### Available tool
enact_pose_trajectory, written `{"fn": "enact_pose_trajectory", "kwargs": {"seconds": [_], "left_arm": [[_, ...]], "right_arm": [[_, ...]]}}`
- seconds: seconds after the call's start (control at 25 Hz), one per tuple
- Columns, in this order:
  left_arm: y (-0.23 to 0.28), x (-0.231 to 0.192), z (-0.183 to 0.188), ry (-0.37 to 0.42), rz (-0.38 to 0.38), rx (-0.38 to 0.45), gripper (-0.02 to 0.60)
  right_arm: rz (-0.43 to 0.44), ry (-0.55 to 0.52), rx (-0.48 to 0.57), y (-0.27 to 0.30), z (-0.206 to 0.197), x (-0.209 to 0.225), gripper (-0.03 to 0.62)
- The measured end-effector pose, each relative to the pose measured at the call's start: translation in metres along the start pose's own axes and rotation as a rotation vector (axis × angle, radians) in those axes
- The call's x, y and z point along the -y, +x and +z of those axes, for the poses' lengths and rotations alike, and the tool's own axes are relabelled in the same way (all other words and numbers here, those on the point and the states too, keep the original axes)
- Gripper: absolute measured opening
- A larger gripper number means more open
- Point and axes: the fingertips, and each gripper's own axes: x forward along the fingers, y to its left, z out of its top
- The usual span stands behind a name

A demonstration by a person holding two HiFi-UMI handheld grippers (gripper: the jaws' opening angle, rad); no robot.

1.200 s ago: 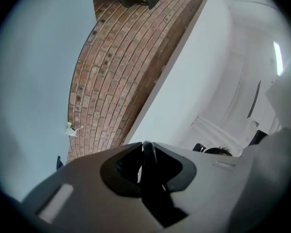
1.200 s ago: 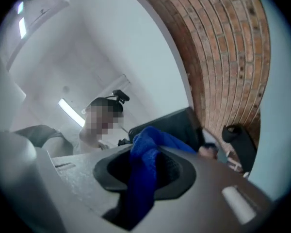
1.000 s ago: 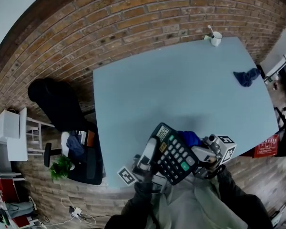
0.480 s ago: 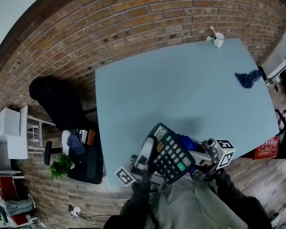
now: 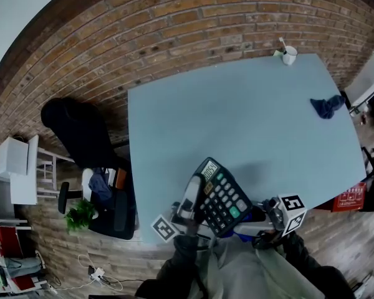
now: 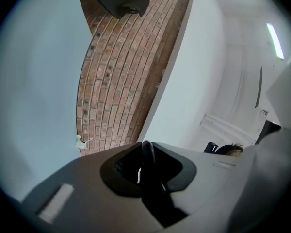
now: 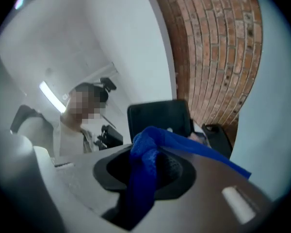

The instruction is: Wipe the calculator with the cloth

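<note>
a red brick wall (image 5: 174,23) backs a pale blue surface (image 5: 237,117); beside its left edge a black chair (image 5: 75,132), white shelving (image 5: 12,179) and a green potted plant (image 5: 80,218) stand on the plank floor (image 5: 50,248), while a ceiling strip light (image 6: 274,40) glows overhead.

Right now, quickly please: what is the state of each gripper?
Left gripper: closed on the calculator, at its edge.
Right gripper: closed on the blue cloth.

Head down, gripper views up (bricks (image 5: 174,23) shared)
</note>
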Motion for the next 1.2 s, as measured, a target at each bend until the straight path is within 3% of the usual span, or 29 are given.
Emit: {"fn": "enact_pose_trajectory", "kwargs": {"seconds": [0.12,0.32,0.4,0.48,0.68,0.8,1.0,1.08,1.2], "left_arm": [[0.000,0.001,0.009,0.015,0.006,0.014,0.058],[-0.007,0.001,0.010,0.046,0.024,0.009,0.057],[-0.007,-0.001,0.008,0.055,0.035,0.007,0.057],[-0.006,-0.003,0.008,0.062,0.043,0.007,0.057],[-0.003,-0.003,0.011,0.073,0.048,0.011,0.057],[-0.005,-0.003,0.016,0.104,0.064,0.012,0.057],[-0.014,-0.007,0.021,0.131,0.097,0.026,0.057],[-0.014,-0.010,0.021,0.149,0.114,0.024,0.057],[-0.013,-0.011,0.023,0.140,0.115,0.058,0.057]], "right_arm": [[-0.021,-0.045,-0.078,0.006,-0.015,0.003,0.106],[-0.070,-0.164,0.095,-0.014,0.045,-0.007,0.106],[-0.101,-0.211,0.119,-0.023,0.057,-0.007,0.106],[-0.103,-0.209,0.084,-0.023,0.047,-0.003,0.106],[-0.137,-0.195,-0.183,0.001,-0.024,0.007,0.106],[-0.158,-0.247,-0.168,-0.009,-0.015,0.007,0.106],[-0.273,-0.452,-0.010,-0.032,0.053,-0.007,0.106],[-0.321,-0.541,-0.030,-0.033,0.058,-0.010,0.106],[-0.344,-0.582,-0.172,-0.020,0.029,-0.007,0.106]]}}
